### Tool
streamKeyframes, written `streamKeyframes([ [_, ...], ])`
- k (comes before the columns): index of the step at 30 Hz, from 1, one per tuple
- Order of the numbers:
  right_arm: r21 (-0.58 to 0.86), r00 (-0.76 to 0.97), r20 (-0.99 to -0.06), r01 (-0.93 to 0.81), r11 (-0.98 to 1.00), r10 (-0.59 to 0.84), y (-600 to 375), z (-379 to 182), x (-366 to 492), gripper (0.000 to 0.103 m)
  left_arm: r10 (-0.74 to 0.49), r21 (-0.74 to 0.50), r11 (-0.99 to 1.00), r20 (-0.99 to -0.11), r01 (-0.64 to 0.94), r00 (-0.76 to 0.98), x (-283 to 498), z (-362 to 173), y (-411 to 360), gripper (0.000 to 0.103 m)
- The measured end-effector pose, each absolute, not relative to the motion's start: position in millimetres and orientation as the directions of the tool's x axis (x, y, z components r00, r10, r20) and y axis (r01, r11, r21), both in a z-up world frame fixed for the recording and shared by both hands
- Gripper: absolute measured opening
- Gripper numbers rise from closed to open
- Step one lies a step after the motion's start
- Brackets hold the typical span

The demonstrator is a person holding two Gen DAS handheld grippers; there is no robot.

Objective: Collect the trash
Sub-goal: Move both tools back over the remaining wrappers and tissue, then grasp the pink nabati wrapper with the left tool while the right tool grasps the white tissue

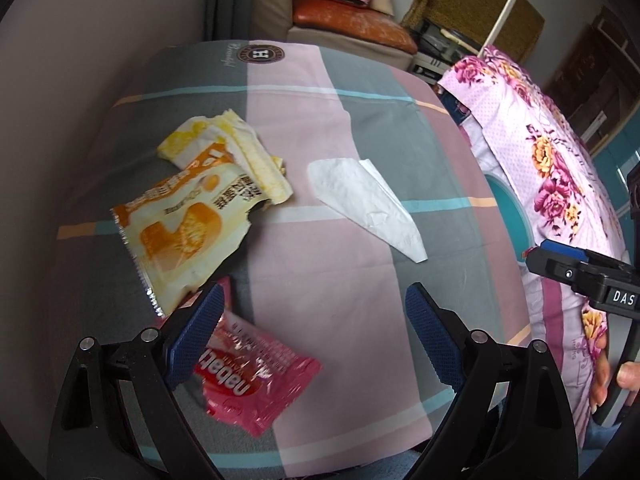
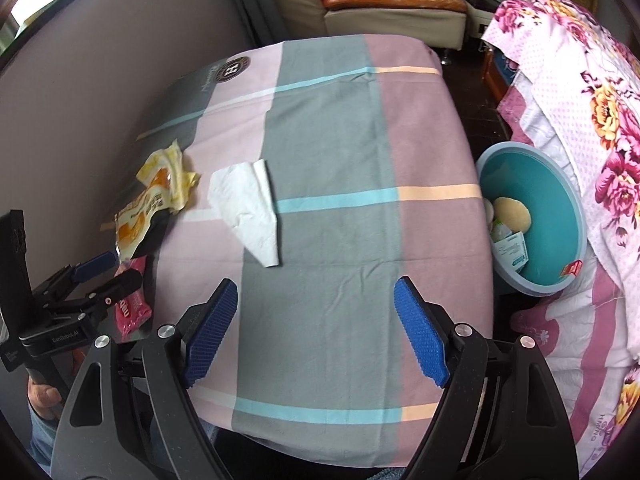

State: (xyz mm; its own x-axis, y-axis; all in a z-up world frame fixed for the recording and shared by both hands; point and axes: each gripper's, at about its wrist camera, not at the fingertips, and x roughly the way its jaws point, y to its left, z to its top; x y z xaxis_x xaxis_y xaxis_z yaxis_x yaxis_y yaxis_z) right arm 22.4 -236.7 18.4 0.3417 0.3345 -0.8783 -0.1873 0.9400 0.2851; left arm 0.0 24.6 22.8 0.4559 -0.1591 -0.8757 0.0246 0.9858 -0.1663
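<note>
Across the checked counter [image 1: 332, 280], trash lies at centre and left of the left wrist view: orange wrapper [image 1: 180, 232], white tissue [image 1: 360, 200], pink packet [image 1: 248, 384]. Left claw [image 1: 312, 336] and right claw [image 2: 316, 330] gape apart, empty. Best straddle the pink packet before closing, then carry it to the teal bin [image 2: 560, 200] at right.

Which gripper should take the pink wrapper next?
Left. Its gripper hangs open right above the pink wrapper, one jaw overlapping it. The right gripper, also open, is over bare cloth, nearer the teal bin.
</note>
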Motion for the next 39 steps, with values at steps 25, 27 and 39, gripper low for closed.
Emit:
streamKeyframes([
  [25, 0.331, 0.238, -0.889, -0.256, 0.908, 0.391, -208.0, -12.9, 7.5, 0.078, -0.098, -0.215, 0.950, -0.892, -0.225, 0.441, -35.0, -10.5, 89.8, 0.092],
  [27, 0.337, 0.235, -0.889, -0.249, 0.908, 0.394, -209.5, -15.1, 9.4, 0.078, -0.102, -0.221, 0.946, -0.898, -0.237, 0.429, -33.2, -17.9, 90.5, 0.092],
  [39, 0.342, 0.225, -0.891, -0.235, 0.910, 0.393, -212.8, -23.6, 21.9, 0.078, -0.147, -0.252, 0.945, -0.896, -0.209, 0.419, -33.3, -41.6, 73.9, 0.094],
])
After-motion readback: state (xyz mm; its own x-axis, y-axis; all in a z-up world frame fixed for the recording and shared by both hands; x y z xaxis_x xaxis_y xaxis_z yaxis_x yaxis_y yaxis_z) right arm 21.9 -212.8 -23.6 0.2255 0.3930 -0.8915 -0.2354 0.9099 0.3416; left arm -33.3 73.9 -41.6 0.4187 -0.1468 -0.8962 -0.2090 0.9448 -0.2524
